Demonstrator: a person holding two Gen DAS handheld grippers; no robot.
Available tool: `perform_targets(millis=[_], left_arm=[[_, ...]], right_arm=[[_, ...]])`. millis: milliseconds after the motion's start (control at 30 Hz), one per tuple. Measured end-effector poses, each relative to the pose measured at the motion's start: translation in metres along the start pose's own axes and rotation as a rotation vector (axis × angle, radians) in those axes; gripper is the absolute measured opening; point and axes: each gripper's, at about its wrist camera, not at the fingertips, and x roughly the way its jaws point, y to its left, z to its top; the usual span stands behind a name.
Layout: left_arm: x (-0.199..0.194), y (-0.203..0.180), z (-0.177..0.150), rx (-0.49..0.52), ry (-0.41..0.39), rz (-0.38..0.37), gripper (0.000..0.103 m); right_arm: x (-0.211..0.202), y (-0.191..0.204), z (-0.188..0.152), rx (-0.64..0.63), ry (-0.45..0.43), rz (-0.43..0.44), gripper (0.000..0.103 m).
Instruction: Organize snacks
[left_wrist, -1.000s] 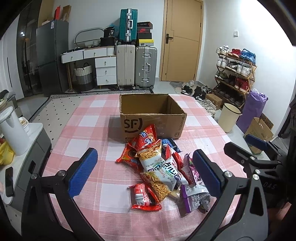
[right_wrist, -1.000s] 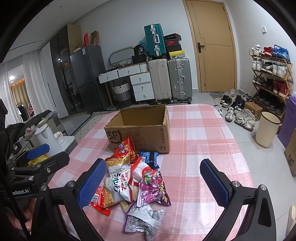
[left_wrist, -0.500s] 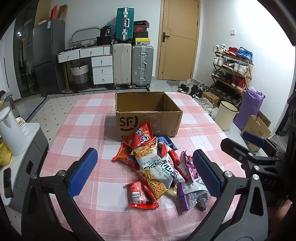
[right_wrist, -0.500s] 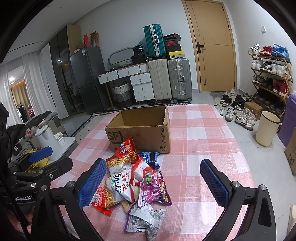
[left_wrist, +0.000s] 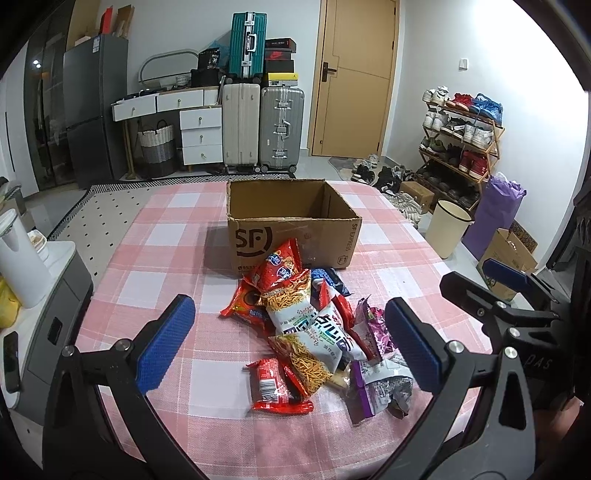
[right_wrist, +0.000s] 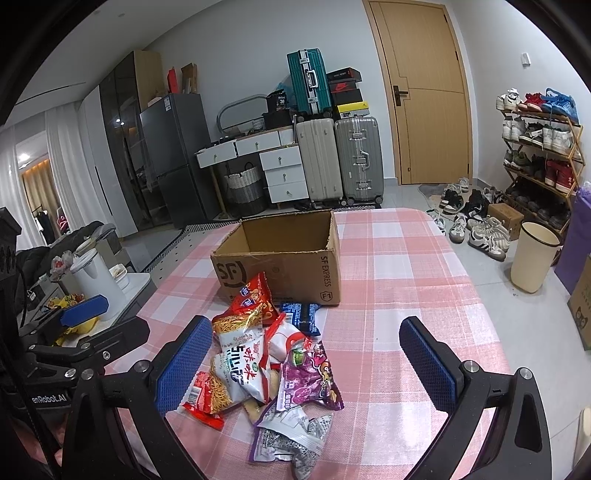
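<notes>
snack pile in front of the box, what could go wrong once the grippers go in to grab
1. The snack pile is overlapped, so closing on one bag may drag neighbours along.
2. The purple bag and grey bag lie near the table's front edge, so a nudge could push them off.
3. The left gripper and right gripper, both open, aim at the same pile and could collide.

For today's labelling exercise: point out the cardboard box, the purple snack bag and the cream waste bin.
cardboard box (left_wrist: 291, 236), left wrist view, front wall.
purple snack bag (right_wrist: 308, 376), right wrist view, printed front.
cream waste bin (right_wrist: 532, 258), right wrist view, side wall.
</notes>
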Motion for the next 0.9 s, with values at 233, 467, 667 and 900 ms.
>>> perform_targets(millis=[233,467,667,900], left_arm=[[0.002,-0.001,-0.002,0.001,0.005,-0.006,0.102],[0.005,0.001,-0.003,-0.002,0.009,-0.021,0.102],[0.01,-0.001,-0.004,0.001,0.021,-0.033,0.102],[0.014,0.005,-0.005,-0.016,0.03,-0.04,0.102]], right_arm=[[-0.003,-0.001,0.001,0.002,-0.002,-0.003,0.103],[-0.004,0.0,-0.001,0.004,-0.004,0.002,0.103],[0.001,-0.004,-0.014,0.019,0.017,0.015,0.103],[0.012,-0.009,-0.036,0.019,0.063,0.059,0.103]])
